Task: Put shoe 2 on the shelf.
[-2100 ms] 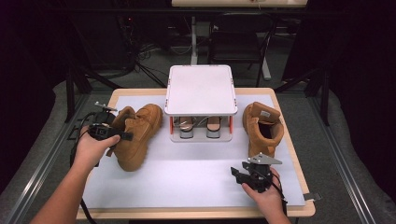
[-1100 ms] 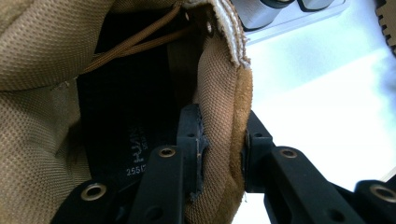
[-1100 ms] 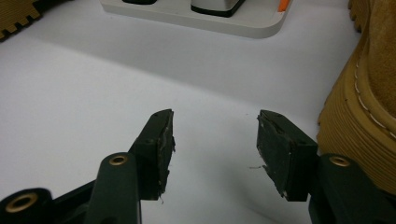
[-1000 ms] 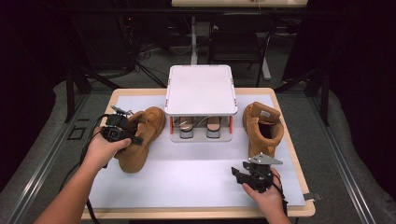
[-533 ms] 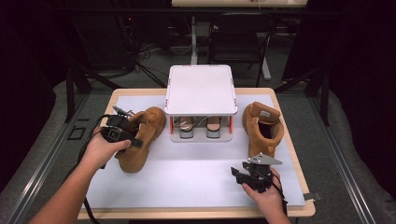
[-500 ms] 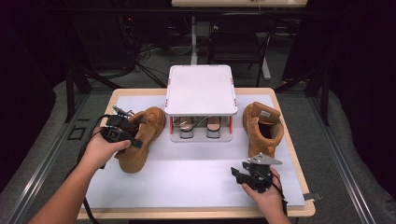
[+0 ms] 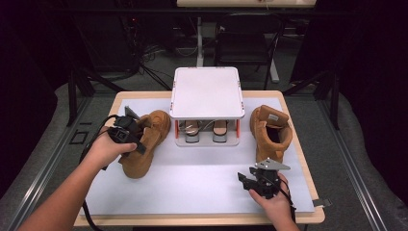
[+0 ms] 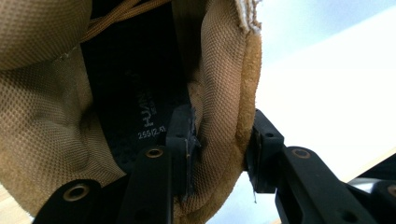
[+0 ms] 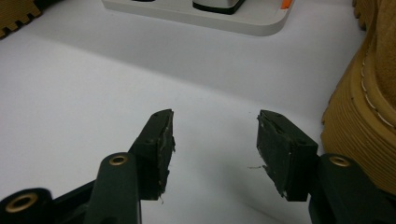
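A tan boot (image 7: pixel 144 151) lies at the left of the white mat, its opening turned to my left gripper (image 7: pixel 137 138). In the left gripper view the boot's padded collar (image 8: pixel 224 93) stands between the jaws. One pad (image 8: pixel 180 135) is inside against the lining, the other pad (image 8: pixel 261 144) outside by the suede. These jaws have just been opening and do not squeeze the collar. My left gripper (image 8: pixel 219 135) is open. The second tan boot (image 7: pixel 272 132) stands upright at the right. My right gripper (image 7: pixel 250 180) (image 9: pixel 215 140) rests open and empty in front of it.
A white two-level rack (image 7: pixel 206 91) stands at the back middle, with a pair of shoes (image 7: pixel 204 131) under its top shelf. The wooden tabletop's front edge (image 7: pixel 192 220) lies just below the right hand. The right boot's ribbed sole (image 9: pixel 359 121) is close beside the right jaws.
The left hand has moved from the boot's heel up and right to its collar. Over the last second it barely shifted. The right hand and both boots kept still.
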`<state>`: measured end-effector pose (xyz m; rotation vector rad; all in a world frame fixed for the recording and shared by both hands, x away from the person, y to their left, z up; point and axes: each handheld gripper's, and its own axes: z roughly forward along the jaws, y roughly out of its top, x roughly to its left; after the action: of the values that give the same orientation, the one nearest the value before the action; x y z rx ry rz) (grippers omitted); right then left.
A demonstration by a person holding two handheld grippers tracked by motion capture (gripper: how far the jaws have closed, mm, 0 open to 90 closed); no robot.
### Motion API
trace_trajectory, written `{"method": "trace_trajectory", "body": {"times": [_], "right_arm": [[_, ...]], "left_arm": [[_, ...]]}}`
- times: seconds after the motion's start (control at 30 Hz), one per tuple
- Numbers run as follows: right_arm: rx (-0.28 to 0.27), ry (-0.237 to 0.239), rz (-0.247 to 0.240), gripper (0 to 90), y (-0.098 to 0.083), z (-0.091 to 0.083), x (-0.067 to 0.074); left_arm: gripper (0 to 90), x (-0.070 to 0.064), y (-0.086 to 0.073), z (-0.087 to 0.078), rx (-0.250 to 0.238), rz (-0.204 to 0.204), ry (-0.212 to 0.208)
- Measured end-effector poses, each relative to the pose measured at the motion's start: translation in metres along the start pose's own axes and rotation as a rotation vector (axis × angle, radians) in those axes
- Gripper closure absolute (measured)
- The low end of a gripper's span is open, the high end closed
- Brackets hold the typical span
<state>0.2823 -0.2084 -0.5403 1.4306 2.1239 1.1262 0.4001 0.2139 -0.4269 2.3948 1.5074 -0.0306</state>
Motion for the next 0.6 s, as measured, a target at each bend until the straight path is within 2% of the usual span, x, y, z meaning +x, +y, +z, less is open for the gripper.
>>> {"method": "trace_trajectory", "body": {"times": [0.23,0.43,0.53,0.6], "right_arm": [[-0.001,0.002,0.001,45.9,0.000,0.000,0.000],[-0.001,0.002,0.002,45.9,0.000,0.000,0.000],[0.000,0.002,0.001,45.9,0.000,0.000,0.000],[0.000,0.003,0.001,45.9,0.000,0.000,-0.001]], "left_arm": [[72.3,-0.008,0.008,-0.001,0.071,0.049,0.058],[76.2,-0.018,0.011,-0.001,0.098,0.100,0.120],[76.6,-0.020,0.010,-0.002,0.101,0.096,0.098],[76.6,-0.024,0.008,-0.002,0.108,0.106,0.101]]}}
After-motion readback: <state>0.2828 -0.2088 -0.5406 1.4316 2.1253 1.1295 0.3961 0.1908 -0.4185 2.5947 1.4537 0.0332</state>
